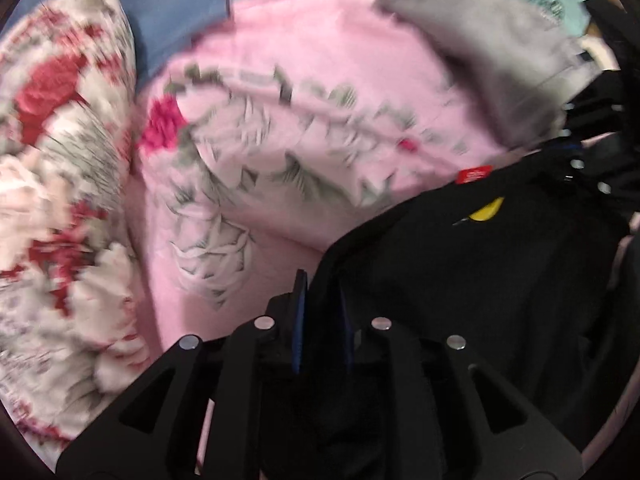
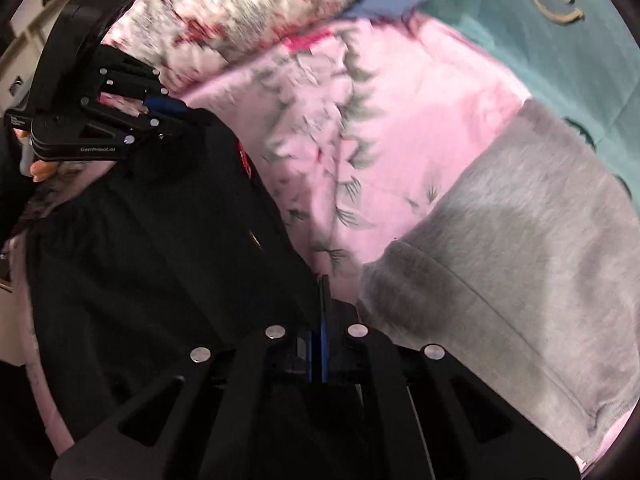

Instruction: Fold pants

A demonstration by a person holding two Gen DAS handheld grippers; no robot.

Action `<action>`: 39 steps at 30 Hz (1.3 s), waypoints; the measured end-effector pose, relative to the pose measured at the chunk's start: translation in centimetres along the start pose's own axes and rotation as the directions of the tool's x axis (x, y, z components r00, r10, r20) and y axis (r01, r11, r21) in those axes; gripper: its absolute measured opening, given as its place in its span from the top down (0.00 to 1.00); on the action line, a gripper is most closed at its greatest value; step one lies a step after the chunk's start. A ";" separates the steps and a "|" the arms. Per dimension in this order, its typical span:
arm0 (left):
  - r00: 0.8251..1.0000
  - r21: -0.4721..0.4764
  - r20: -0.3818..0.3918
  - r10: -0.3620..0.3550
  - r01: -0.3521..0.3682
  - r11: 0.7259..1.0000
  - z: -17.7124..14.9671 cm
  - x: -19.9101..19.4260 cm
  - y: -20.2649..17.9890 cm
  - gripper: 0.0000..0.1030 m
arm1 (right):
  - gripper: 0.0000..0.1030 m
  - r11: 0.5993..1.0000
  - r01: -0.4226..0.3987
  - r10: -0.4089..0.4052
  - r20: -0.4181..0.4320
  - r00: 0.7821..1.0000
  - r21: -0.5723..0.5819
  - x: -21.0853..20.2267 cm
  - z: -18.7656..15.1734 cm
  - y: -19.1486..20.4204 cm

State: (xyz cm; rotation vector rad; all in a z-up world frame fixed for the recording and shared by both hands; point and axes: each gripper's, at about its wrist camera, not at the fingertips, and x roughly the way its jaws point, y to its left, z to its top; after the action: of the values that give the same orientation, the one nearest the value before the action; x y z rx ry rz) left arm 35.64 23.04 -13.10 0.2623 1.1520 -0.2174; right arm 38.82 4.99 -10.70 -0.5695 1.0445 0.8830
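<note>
The black pants [image 1: 500, 272] have a small yellow mark and a red tag and hang stretched between my two grippers over a pink floral bedsheet [image 1: 320, 92]. My left gripper [image 1: 320, 292] is shut on one edge of the pants. My right gripper [image 2: 320, 300] is shut on the other edge of the pants [image 2: 160, 260]. The left gripper also shows in the right wrist view [image 2: 168, 110] at the upper left, clamped on the black cloth.
A grey garment [image 2: 520, 248] lies on the sheet to the right. A red-and-white floral pillow [image 1: 56, 168] lies at the left. A blue cloth [image 1: 176, 12] and a teal garment [image 2: 560, 60] lie at the far side.
</note>
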 end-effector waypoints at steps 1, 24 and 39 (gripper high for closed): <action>1.000 -0.001 0.003 0.013 -0.013 1.000 0.2 0.1 -0.2 0.82 | 0.98 1.000 0.005 -0.005 -0.011 1.000 0.007 0.6 0.1 0.0; 0.990 0.157 0.141 0.009 -0.032 0.987 -14.7 -12.9 -7.3 0.98 | 0.97 0.998 -0.064 0.064 0.111 0.992 -0.001 -14.1 -7.6 16.0; 0.968 0.045 0.247 0.049 -0.062 0.997 -24.0 -18.6 -5.9 0.99 | 0.97 0.981 -0.160 0.170 0.080 0.982 -0.114 -15.0 -11.3 25.9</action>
State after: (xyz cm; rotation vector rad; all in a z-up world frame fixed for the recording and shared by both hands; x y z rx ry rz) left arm 5.69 25.61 -5.69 0.3049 0.8928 -0.2243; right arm 8.11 5.21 -1.74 -0.5330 0.9776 1.1060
